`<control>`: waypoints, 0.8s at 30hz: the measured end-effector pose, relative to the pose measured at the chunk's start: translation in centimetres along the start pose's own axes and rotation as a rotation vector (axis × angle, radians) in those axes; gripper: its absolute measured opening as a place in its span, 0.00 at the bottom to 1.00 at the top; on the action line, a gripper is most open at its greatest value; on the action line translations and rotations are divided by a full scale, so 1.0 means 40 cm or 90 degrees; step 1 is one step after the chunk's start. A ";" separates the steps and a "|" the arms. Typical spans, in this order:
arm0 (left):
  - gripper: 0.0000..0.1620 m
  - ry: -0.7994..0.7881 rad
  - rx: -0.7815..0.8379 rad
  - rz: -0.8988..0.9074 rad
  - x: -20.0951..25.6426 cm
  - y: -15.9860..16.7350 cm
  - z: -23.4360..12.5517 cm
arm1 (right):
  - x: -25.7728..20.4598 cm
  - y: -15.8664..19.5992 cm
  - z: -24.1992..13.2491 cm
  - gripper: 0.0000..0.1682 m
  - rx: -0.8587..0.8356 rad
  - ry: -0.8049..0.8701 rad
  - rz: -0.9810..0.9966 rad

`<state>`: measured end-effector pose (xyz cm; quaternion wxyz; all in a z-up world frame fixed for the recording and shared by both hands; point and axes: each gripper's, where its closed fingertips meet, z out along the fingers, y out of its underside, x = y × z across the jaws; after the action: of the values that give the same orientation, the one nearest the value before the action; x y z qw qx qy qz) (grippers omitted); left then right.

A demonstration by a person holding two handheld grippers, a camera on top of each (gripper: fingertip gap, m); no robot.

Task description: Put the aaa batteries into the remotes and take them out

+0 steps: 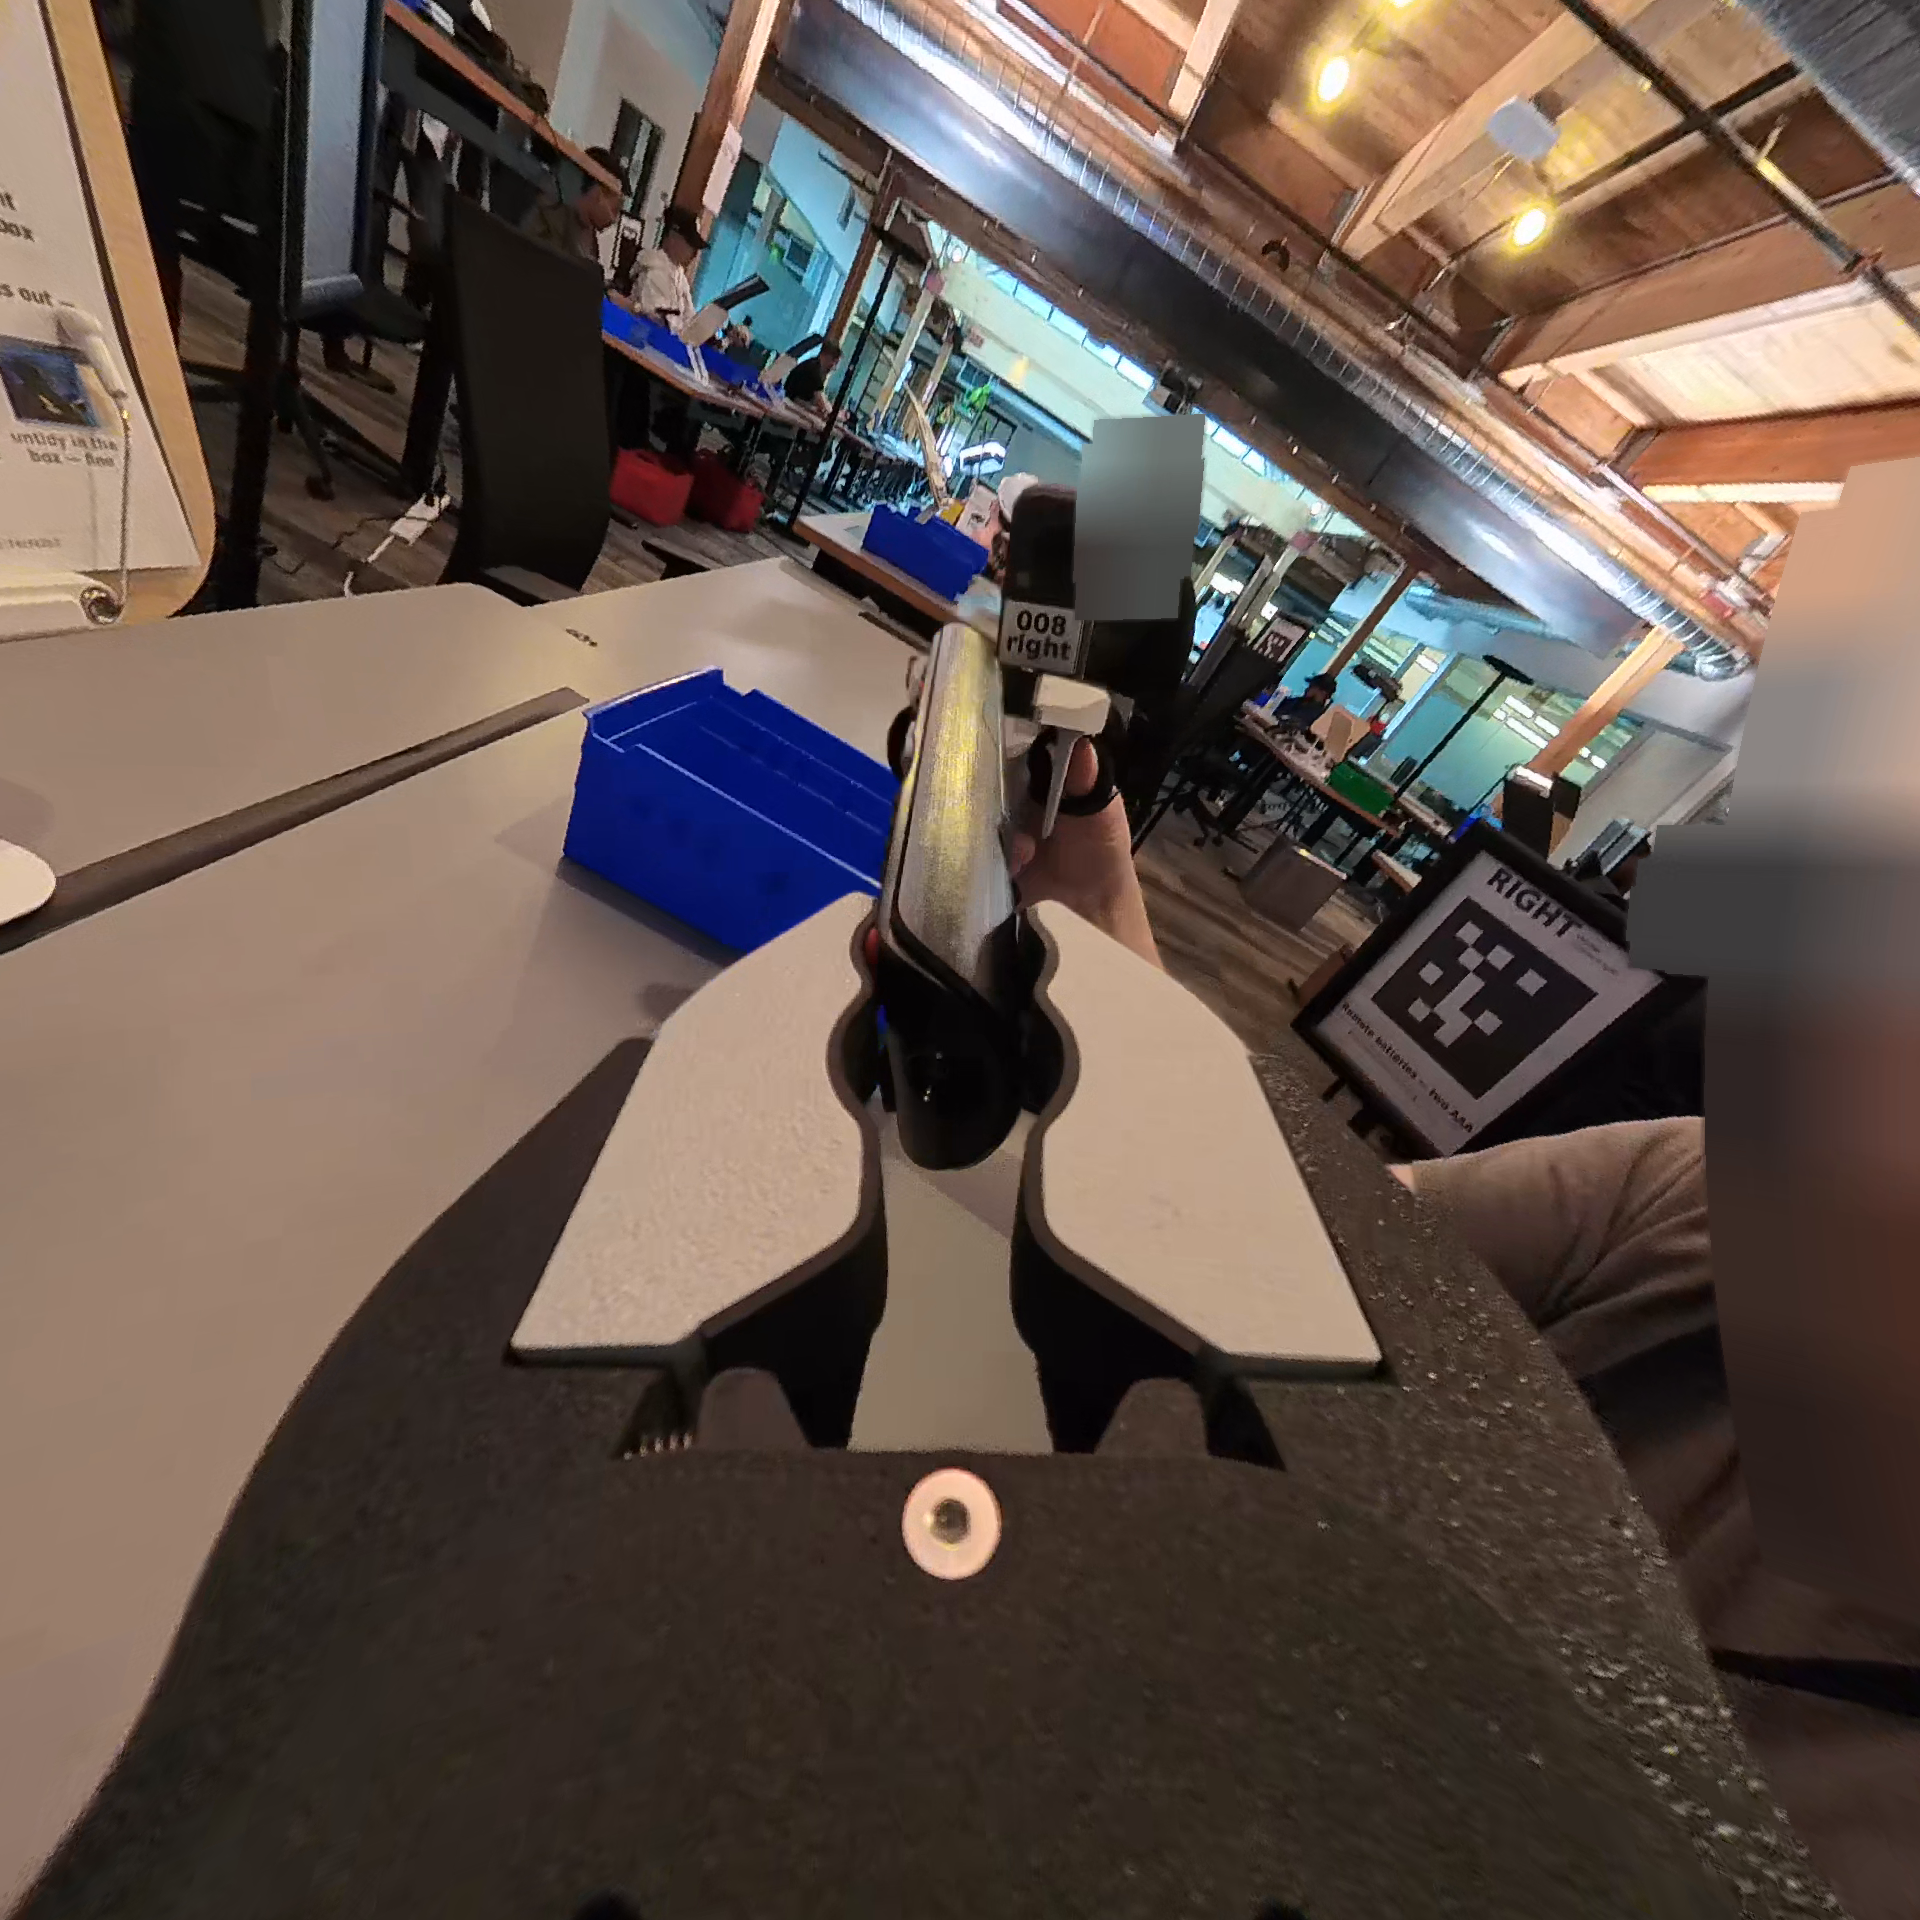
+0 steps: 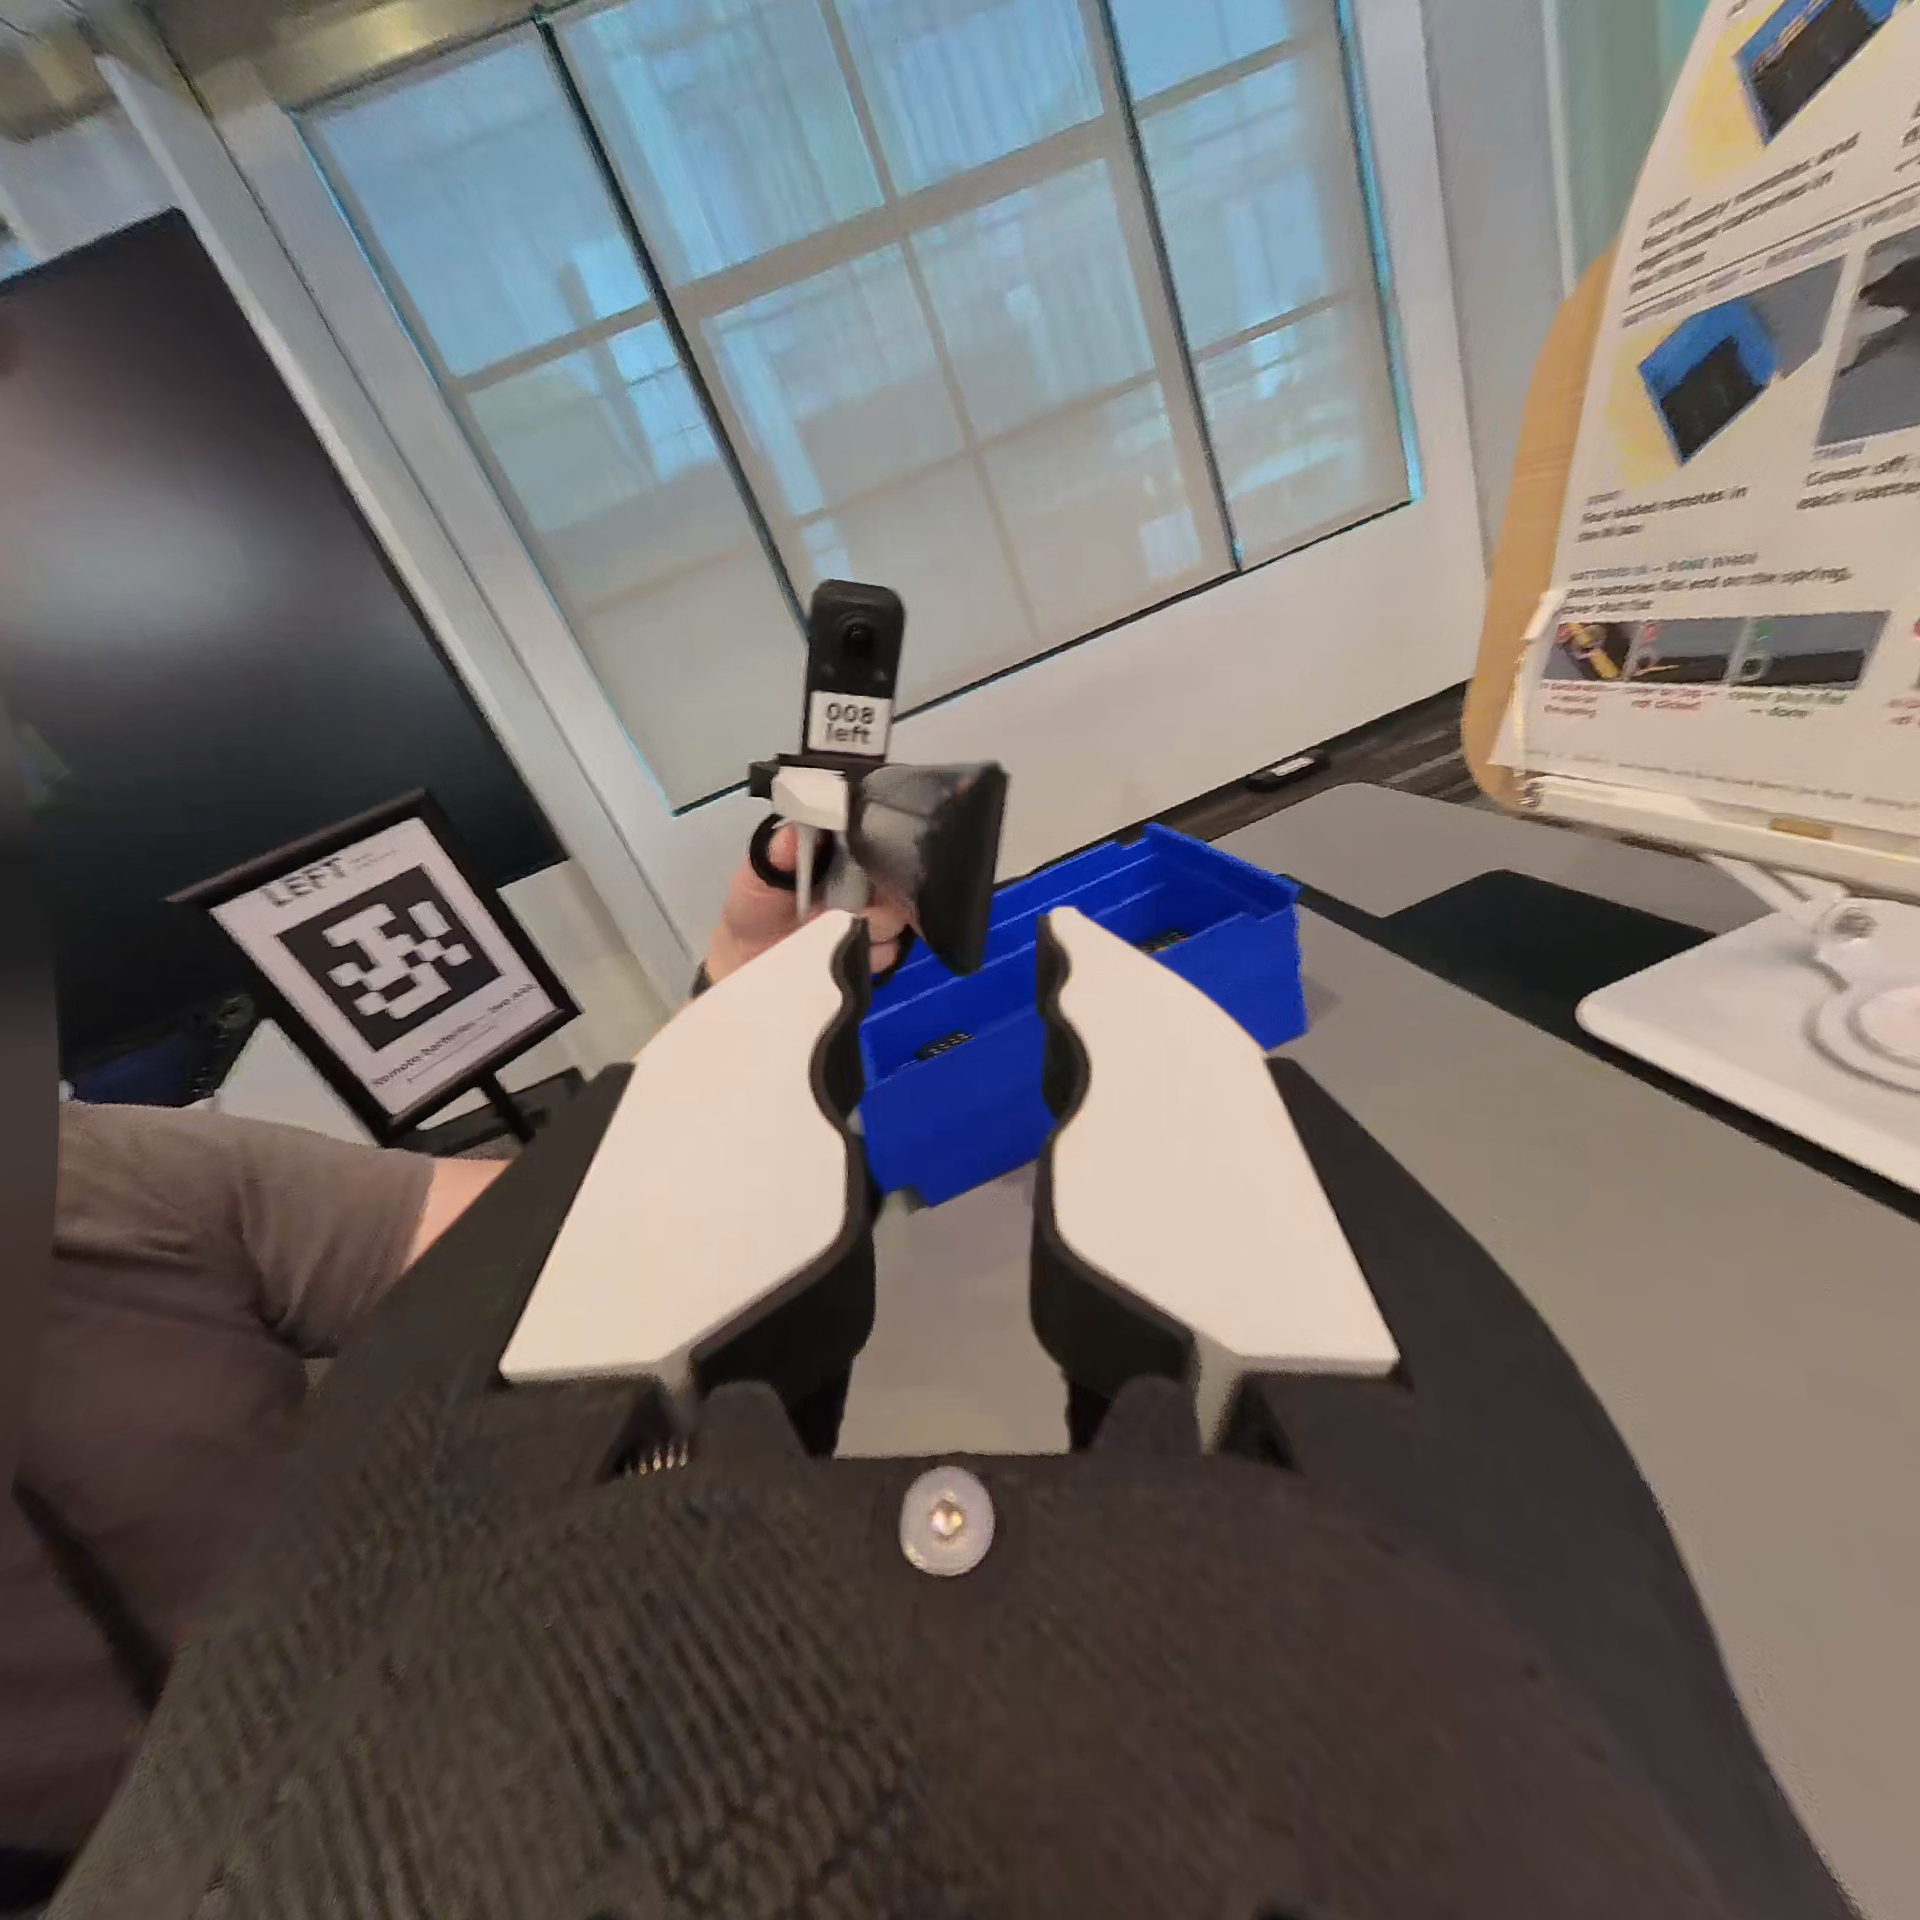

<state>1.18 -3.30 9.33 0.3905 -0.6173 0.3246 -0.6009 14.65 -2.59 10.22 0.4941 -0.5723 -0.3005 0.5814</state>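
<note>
My left gripper [image 1: 951,925] is shut on the lower end of a black remote [image 1: 951,831]. It holds the remote tilted up and away, above the grey table [image 1: 260,1039]. My right gripper [image 2: 945,935] is open and empty, raised above the table. Beyond it a hand holds the left gripper [image 2: 914,862] up in the air; the remote is hidden there. The right gripper's handle [image 1: 1065,717] shows just behind the remote. A blue bin [image 1: 727,810] stands on the table, and in the right wrist view [image 2: 1143,987] dark remotes [image 2: 935,1044] lie inside it. No batteries are visible.
An instruction board [image 2: 1714,416] on a white stand base [image 2: 1766,1018] stands at the table's far side. Framed marker signs stand off the table on both sides [image 1: 1475,997] [image 2: 395,956]. The person's sleeved arm [image 2: 208,1247] is close by.
</note>
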 end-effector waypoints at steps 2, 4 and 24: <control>0.14 0.002 -0.015 0.002 0.002 0.008 0.001 | -0.004 0.007 0.007 0.16 -0.010 -0.010 0.004; 0.14 0.010 -0.018 -0.001 0.006 0.010 0.003 | 0.002 0.022 0.013 0.15 -0.036 0.000 -0.003; 0.14 -0.003 -0.061 -0.002 -0.015 0.040 0.009 | -0.011 0.052 0.002 0.02 -0.069 -0.064 0.046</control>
<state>1.60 -3.52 7.68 0.3600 -0.6371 0.3515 -0.5839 14.03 -3.69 8.48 0.4253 -0.5788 -0.3348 0.6099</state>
